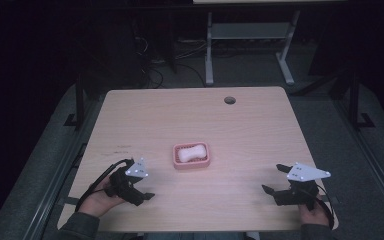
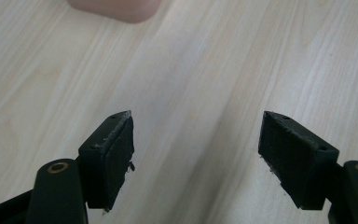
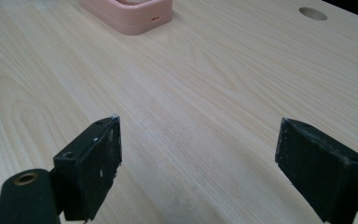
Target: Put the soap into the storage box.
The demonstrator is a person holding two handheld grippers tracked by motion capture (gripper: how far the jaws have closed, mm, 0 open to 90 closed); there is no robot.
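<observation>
One white soap bar (image 1: 190, 152) fills the pink dish (image 1: 191, 165); left tool (image 1: 141, 192) and right tool (image 1: 274, 179) gape wide, empty.

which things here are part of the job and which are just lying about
Part of the job: pink soap dish, white soap lying in it, left gripper open, right gripper open.
Just there: wooden table, its round cable hole.

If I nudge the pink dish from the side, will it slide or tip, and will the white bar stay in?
The pink dish looks low and wide with a flat base, so it should slide on the smooth table rather than tip. The white bar sits below the rim, so it probably stays inside.
</observation>
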